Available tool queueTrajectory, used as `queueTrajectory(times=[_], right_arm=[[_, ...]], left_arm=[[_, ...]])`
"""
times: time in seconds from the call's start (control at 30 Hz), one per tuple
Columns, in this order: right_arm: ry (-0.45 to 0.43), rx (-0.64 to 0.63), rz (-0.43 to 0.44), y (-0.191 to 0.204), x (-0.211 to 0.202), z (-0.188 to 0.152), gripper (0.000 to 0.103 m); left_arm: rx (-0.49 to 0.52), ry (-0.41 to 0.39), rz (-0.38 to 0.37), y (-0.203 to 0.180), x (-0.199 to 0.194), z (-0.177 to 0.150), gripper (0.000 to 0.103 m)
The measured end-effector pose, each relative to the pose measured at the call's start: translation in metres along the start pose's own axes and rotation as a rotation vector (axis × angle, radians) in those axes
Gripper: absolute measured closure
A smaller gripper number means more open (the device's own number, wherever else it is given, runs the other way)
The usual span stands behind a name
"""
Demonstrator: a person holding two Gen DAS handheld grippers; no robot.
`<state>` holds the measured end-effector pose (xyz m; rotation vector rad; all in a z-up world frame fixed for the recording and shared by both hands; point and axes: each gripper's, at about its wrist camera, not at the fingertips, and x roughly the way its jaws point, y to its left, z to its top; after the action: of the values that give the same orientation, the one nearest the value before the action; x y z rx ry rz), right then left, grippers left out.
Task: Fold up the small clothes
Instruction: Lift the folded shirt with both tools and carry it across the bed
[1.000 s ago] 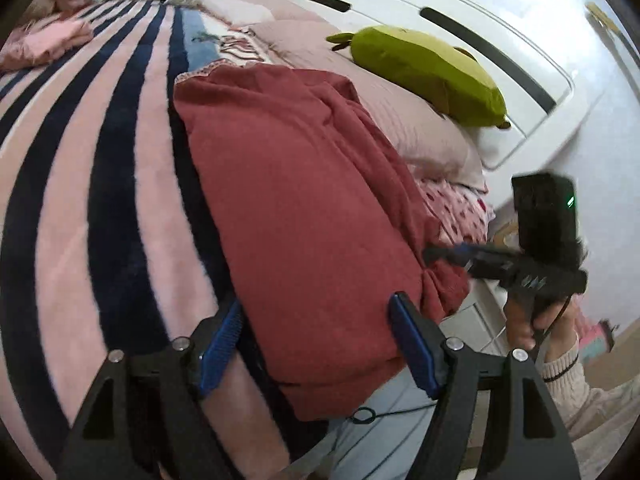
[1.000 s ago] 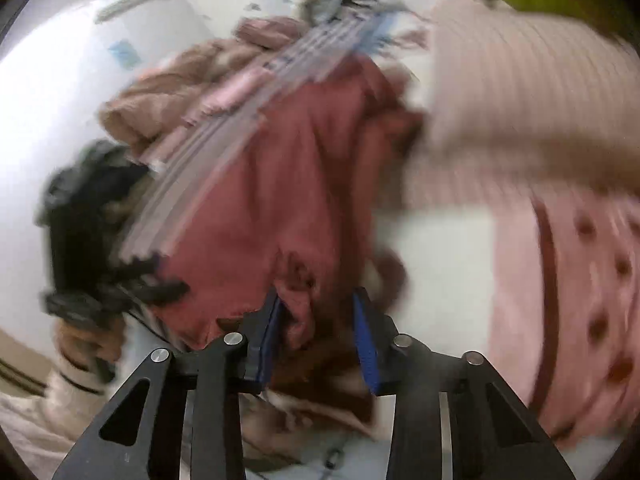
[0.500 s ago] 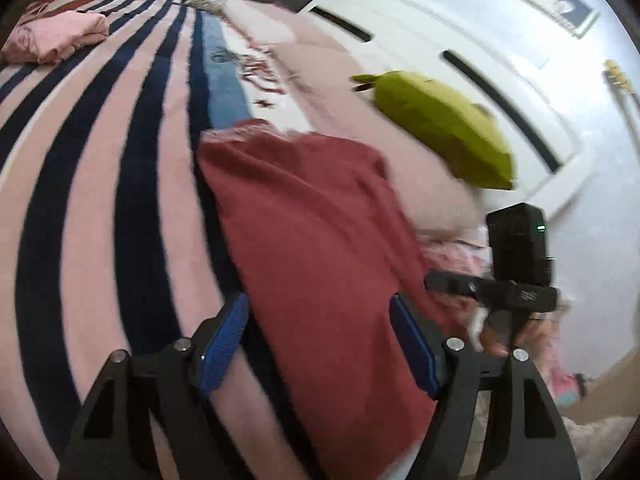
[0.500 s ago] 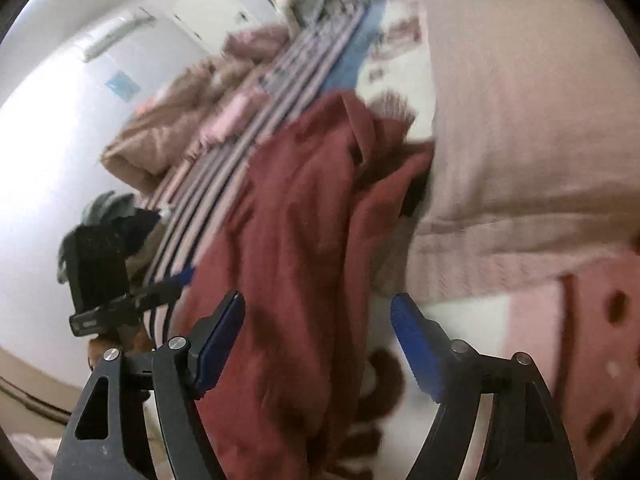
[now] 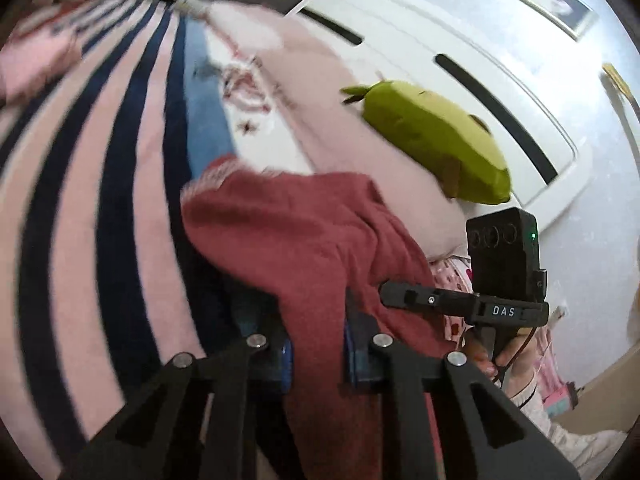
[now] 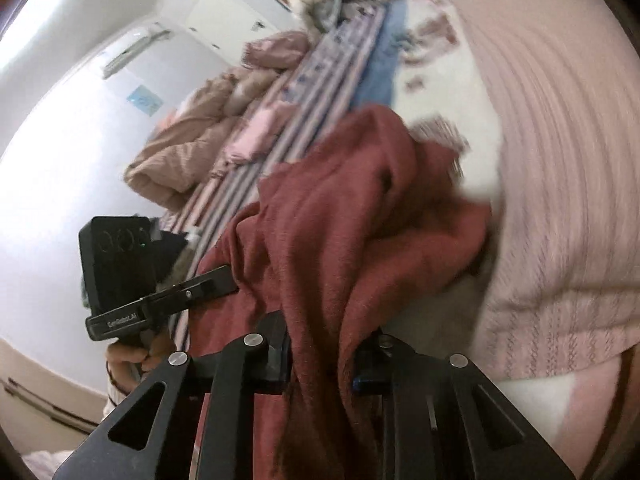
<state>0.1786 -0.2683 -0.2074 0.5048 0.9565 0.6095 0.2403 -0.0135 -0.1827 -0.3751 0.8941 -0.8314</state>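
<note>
A dark red knit garment (image 5: 304,232) lies crumpled on the striped blanket (image 5: 100,208), and its near edge is gathered up toward both cameras. My left gripper (image 5: 316,356) is closing, with a fold of the garment pinched between its blue pads. In the right wrist view the same red garment (image 6: 332,232) bunches into my right gripper (image 6: 320,356), which is closing on another fold. Each gripper shows in the other's view: the right gripper (image 5: 386,294) at the cloth's right side and the left gripper (image 6: 228,280) at its left side.
A green plush (image 5: 432,148) rests on a pink pillow (image 5: 344,120) against the white headboard (image 5: 460,52). Folded pink clothes (image 6: 256,132) and a beige bundle (image 6: 180,152) lie farther along the bed. A person's hand (image 5: 506,356) grips the right handle.
Both grippers stood open around the garment's near edge half a second ago. Now both have closed on folds of it, and the cloth is drawn up toward the cameras.
</note>
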Motion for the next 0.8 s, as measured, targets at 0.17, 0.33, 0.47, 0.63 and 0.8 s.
queueTrajectory(times=[0.17, 0.33, 0.47, 0.63, 0.8], right_arm=[[-0.057, -0.112, 0.040, 0.059, -0.015, 0.017, 0.089], [-0.108, -0.239, 0.111, 0.137, -0.014, 0.039, 0.090], [-0.123, -0.354, 0.170, 0.209, -0.005, 0.057, 0.090], [-0.113, -0.459, 0.253, 0.293, 0.019, 0.069, 0.090], [-0.096, -0.547, 0.352, 0.377, 0.048, 0.073, 0.090]], left_arm=[[0.105, -0.098, 0.049, -0.031, -0.064, 0.021, 0.088], [0.179, -0.195, 0.127, -0.054, -0.137, 0.039, 0.088], [0.188, -0.264, 0.191, -0.060, -0.210, 0.048, 0.088], [0.228, -0.353, 0.337, -0.067, -0.297, 0.046, 0.088], [0.236, -0.433, 0.481, -0.074, -0.381, 0.040, 0.088]])
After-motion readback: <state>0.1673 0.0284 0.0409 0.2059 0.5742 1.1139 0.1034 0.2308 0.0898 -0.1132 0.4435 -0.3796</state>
